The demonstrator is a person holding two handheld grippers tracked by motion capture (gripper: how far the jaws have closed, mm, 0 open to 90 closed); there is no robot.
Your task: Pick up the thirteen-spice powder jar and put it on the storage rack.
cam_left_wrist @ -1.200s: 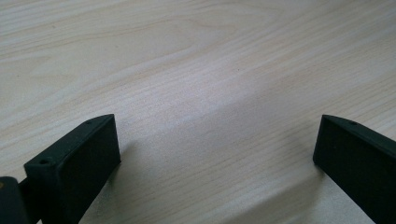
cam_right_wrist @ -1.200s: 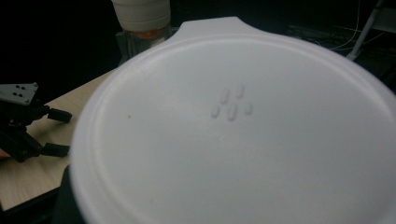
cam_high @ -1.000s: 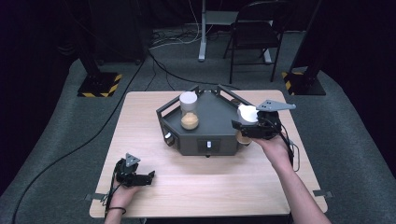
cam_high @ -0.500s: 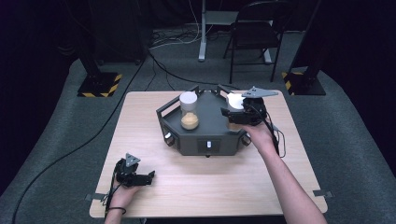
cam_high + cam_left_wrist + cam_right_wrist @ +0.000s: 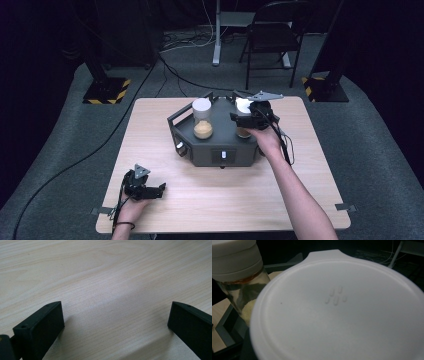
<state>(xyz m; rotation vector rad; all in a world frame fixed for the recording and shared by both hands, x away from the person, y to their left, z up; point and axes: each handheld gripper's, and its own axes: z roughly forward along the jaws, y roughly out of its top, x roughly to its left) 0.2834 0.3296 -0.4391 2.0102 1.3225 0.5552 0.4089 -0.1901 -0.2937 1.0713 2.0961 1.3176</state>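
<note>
High view — pale wood table (image 5: pixel 220 200), grey carpet (image 5: pixel 375 160)

The right gripper (image 5: pixel 245 112) with the white-lidded jar (image 5: pixel 244 106) in its jaws is now over the right half of the dark grey machine (image 5: pixel 215 145), where a second ago it sat at the machine's right edge, out over the table. It now stands farther left and farther back, closer to the lidded jar of tan powder (image 5: pixel 202 119) standing on the machine. The person's right hand (image 5: pixel 265 140) and forearm now stretch farther across the table and lie over the machine's front right corner. The grey plate on top of the gripper now points right and back
</note>
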